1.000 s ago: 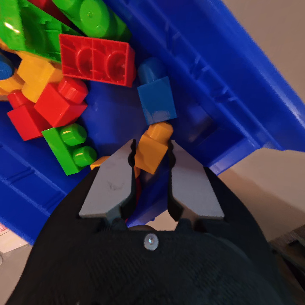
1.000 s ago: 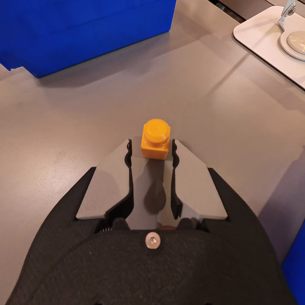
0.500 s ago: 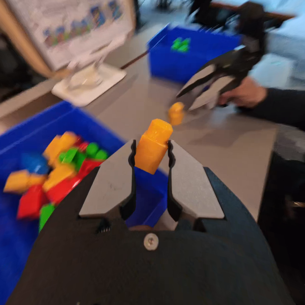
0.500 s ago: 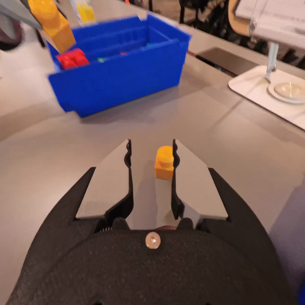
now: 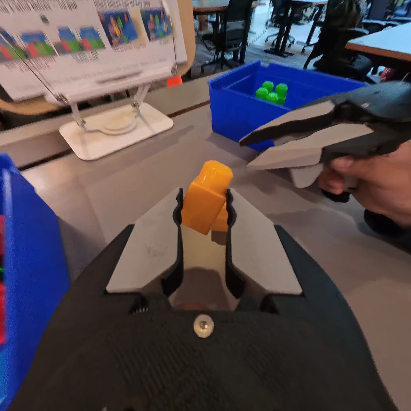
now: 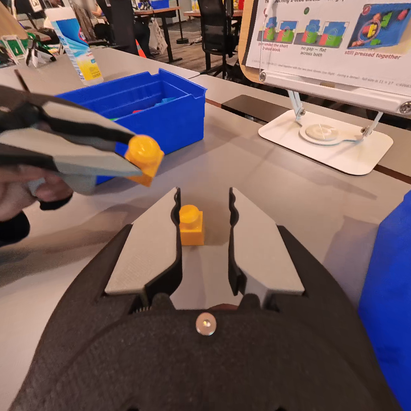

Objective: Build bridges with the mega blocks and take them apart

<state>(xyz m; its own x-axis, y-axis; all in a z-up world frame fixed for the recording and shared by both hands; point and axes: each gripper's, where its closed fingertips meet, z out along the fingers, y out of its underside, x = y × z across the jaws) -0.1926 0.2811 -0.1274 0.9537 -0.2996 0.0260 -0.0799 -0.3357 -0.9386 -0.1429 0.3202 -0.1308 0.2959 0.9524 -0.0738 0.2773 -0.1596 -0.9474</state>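
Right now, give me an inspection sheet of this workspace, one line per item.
Surface: grey table, seam lines across it.
Job's things: one orange block upright on the table; a second orange block carried tilted; blue bin holding mixed blocks; another blue bin with a green block.
Clutter: white stand bearing an instruction sheet; wipes canister.
Grippers: left claw clamped on the tilted orange block; right claw open over the standing block, not gripping it.
Cables: nothing seen.
Surroundings: office desks, chairs, people behind.
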